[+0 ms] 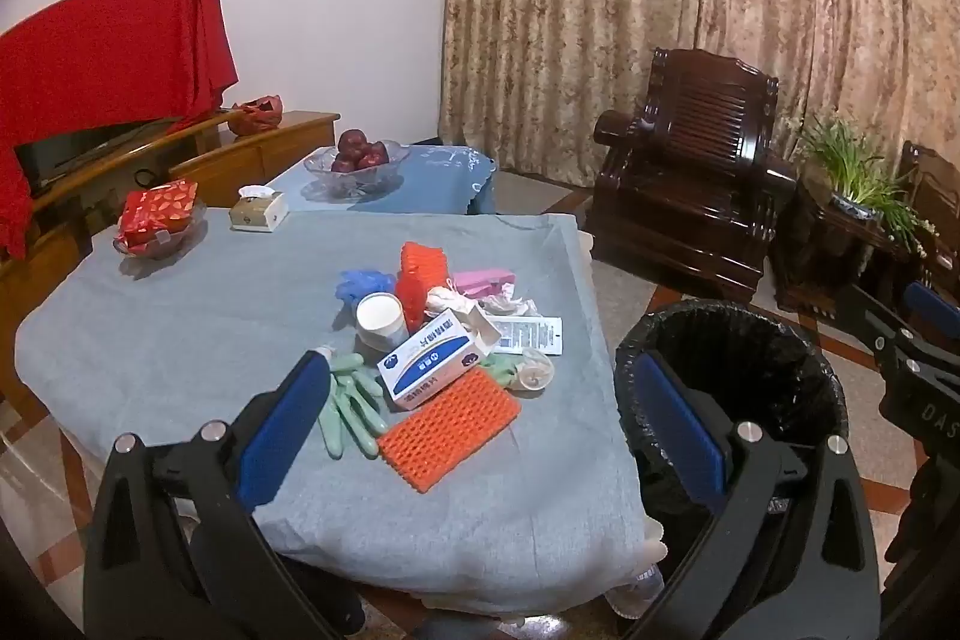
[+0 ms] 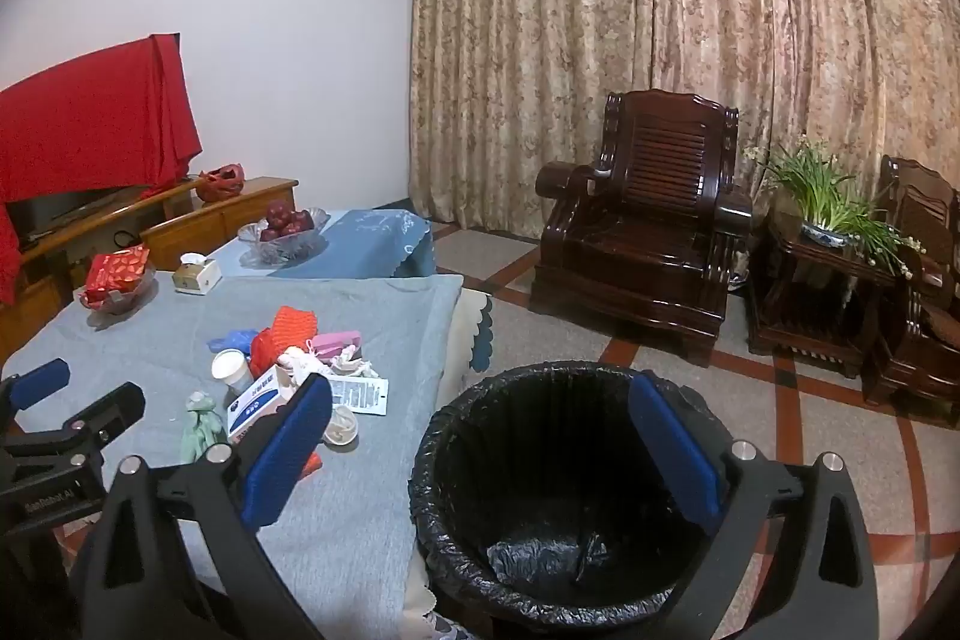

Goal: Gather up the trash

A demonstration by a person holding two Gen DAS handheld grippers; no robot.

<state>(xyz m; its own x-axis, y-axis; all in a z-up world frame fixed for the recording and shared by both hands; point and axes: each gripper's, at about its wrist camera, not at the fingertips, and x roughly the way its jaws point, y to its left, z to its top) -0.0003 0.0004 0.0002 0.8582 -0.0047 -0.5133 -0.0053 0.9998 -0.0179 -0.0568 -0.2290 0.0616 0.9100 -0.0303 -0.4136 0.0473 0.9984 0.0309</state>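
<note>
STEP: start, nothing picked, judging by the bare liner | left hand-held gripper (image 1: 480, 424) spread, empty, trash pile (image 1: 447, 340) on worktop (image 1: 180, 340) just ahead of it | right hand-held gripper (image 2: 480, 448) spread, empty, above bin (image 2: 540, 496) | NEXT: probably close on the orange mesh pad (image 1: 449, 428), nearest | HIDDEN: items under the pile; bin's base cut off

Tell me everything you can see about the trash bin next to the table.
The trash bin is round and open-topped, lined with a glossy, crinkled black plastic bag whose edge is folded over the rim. It stands upright on the tiled floor, right beside the corner of the table with the grey cloth. Only bunched bag shows at the bottom; no trash is visible inside. Nothing grips it: the right gripper hangs above it with jaws wide open.
</note>
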